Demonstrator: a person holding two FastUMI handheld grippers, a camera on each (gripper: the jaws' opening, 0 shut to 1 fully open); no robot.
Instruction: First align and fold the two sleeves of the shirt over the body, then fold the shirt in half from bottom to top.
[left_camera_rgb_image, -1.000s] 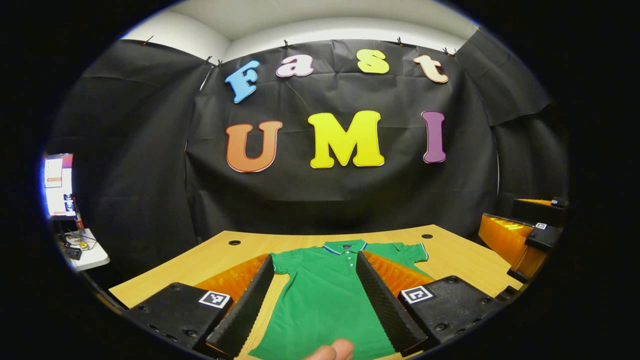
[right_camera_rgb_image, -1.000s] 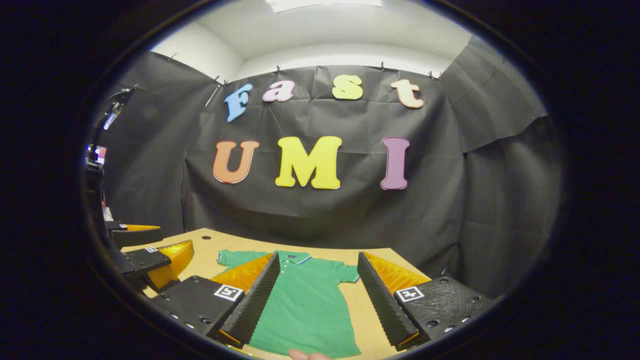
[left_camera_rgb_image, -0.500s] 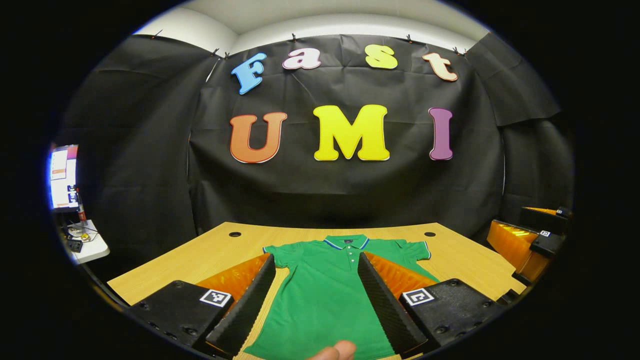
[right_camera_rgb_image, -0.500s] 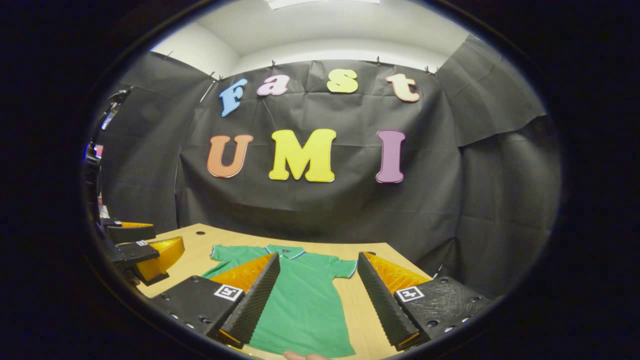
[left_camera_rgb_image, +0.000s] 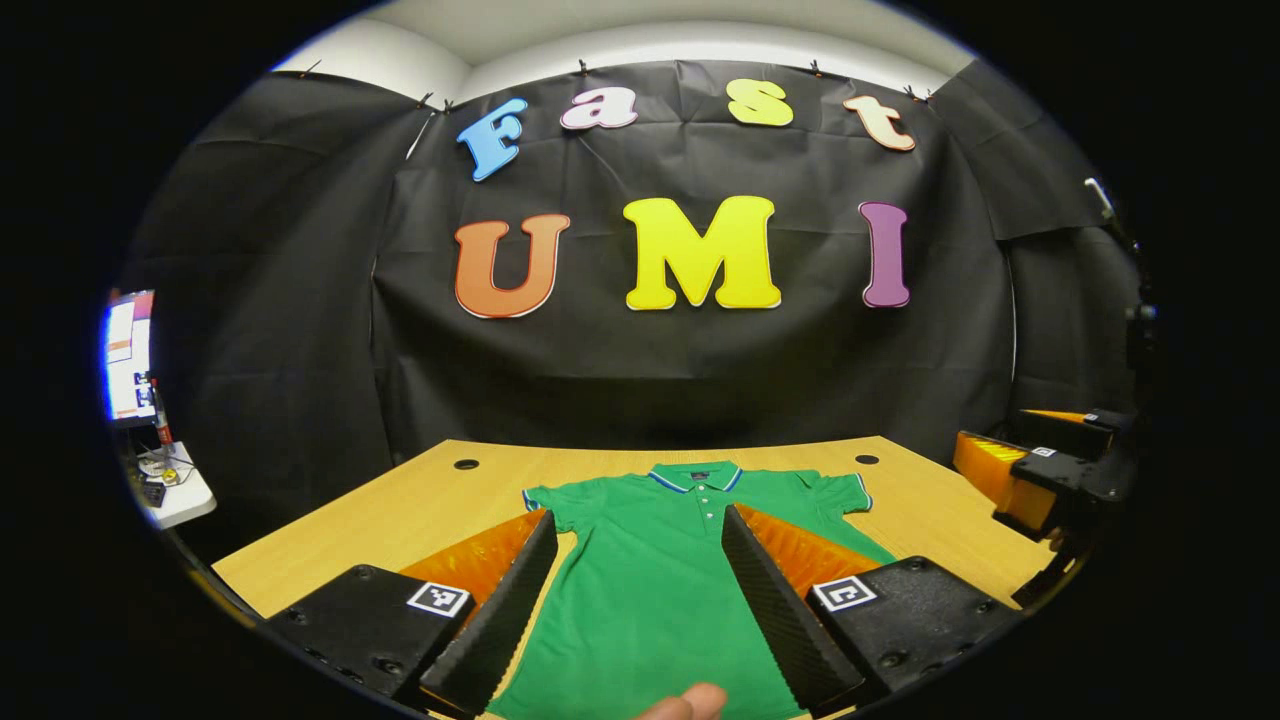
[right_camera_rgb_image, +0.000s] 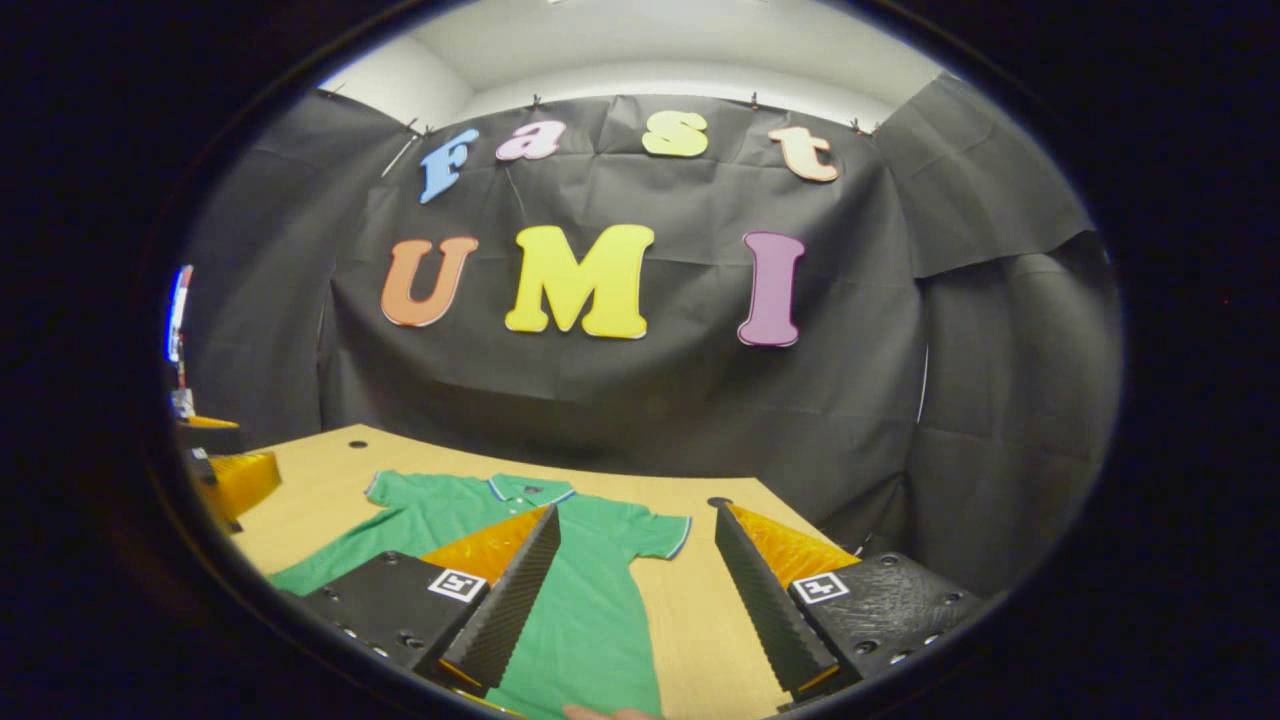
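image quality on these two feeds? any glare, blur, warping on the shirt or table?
Left gripper view: green polo shirt sharp and evenly lit, no glare; fisheye bows the wooden table edge; a bright monitor blows out at the left rim. Right gripper view: shirt equally crisp, table matte, strong curvature toward the rim, a fingertip blurred at the bottom.

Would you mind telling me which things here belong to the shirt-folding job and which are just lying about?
Belongs to the job:
- green polo shirt, flat, sleeves still spread
- left gripper, open above it
- right gripper, open
- wooden table under the shirt

Just lying about:
- monitor at the far left
- small white side table with odds and ends
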